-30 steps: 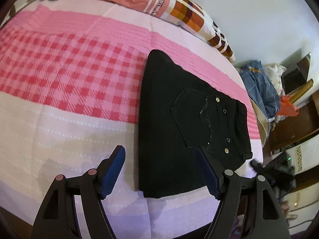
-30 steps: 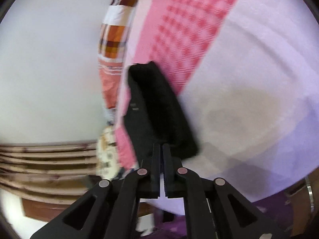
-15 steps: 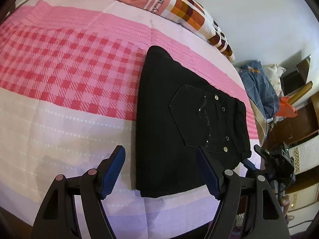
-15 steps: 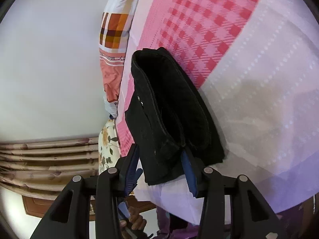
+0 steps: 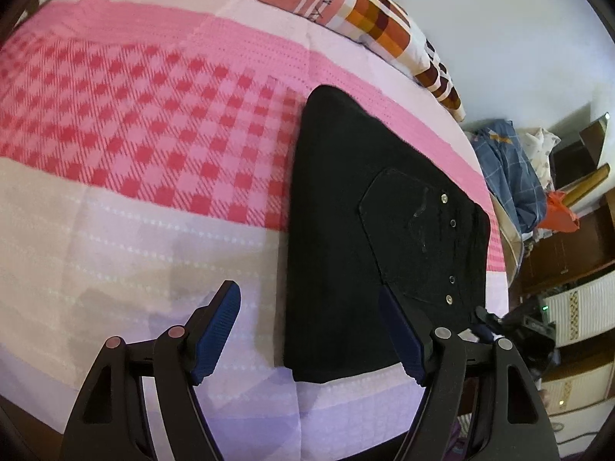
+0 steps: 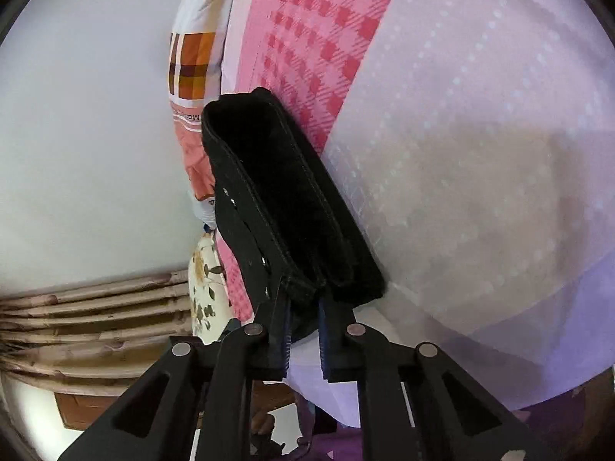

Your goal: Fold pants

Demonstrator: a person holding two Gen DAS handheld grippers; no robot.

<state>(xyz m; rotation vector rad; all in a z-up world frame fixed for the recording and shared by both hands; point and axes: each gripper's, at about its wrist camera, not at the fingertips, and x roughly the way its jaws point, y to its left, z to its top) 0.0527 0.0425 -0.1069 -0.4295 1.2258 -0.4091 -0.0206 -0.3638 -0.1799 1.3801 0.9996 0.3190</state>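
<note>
Bed: sheet [image 5: 146,176] with pink check band, pale lilac below; fills most of both views.
Background: patterned pillow [image 5: 369,11] along the far edge of the bed, upper centre of left wrist view; clothes pile [image 5: 511,176] and wooden furniture [image 5: 576,246] at right edge. Right wrist view shows white wall at left, curtain [image 6: 88,315] at lower left.
Pants: black pants [image 5: 369,230], folded into a compact stack, flat on the bed, right of centre in left wrist view. Back pocket with metal studs faces up, toward the right side of the stack.
Pants, right wrist view: seen edge-on [image 6: 284,207], layered fold running from centre down to the fingers.
Left gripper [image 5: 311,336]: fingers [image 5: 217,332] stand wide, nothing pinched. Hangs above the near end of the stack. Lower left corner of the pants sits in the gap between the blue pads; left pad over bare sheet, right pad [image 5: 401,340] over the black cloth. Contact with the cloth: cannot tell.
Right gripper [image 6: 303,330]: jaws closing, narrow gap. Near corner of the folded stack lies between the fingertips; layered edge looks caught there, pads on cloth.
Right gripper in left wrist view: dark tip [image 5: 486,317] at the lower right corner of the pants, by the bed edge.
</note>
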